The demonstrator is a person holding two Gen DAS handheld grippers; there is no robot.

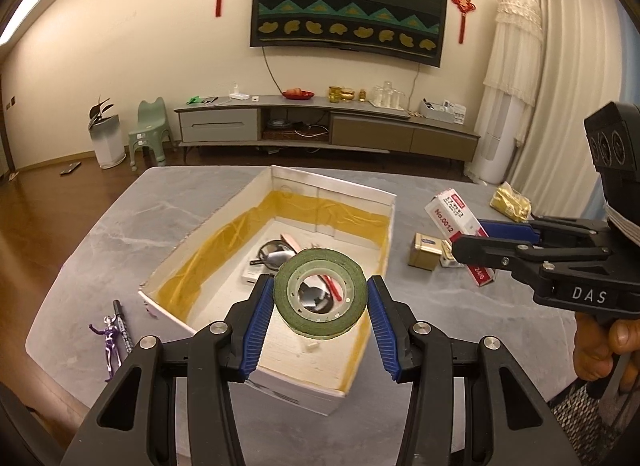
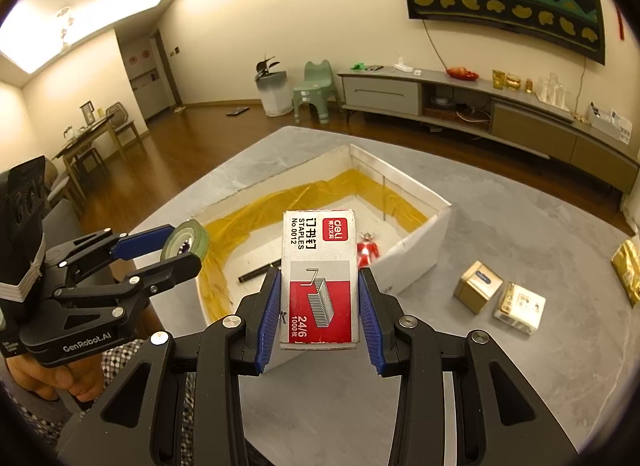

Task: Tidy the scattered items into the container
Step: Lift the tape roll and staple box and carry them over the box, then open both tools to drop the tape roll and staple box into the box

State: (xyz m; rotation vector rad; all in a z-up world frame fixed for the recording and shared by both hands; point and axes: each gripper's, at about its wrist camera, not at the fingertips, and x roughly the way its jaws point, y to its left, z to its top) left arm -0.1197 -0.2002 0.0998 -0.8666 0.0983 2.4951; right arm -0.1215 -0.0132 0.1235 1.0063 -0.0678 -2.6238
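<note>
Grey table (image 1: 120, 225); both grippers level above box (image 1: 288, 370)

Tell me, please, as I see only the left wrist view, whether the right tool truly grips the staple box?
Observer: Yes. In the right wrist view the right tool has a blue pad against each long side of the staple box.
Operator: Thank you. Is anything in the container hidden from me?
Observer: A red figure lies inside the container, near that wall.
Operator: And what sits behind the right tool on the table?
Observer: A white and gold packet lies beside the gold box.
</note>
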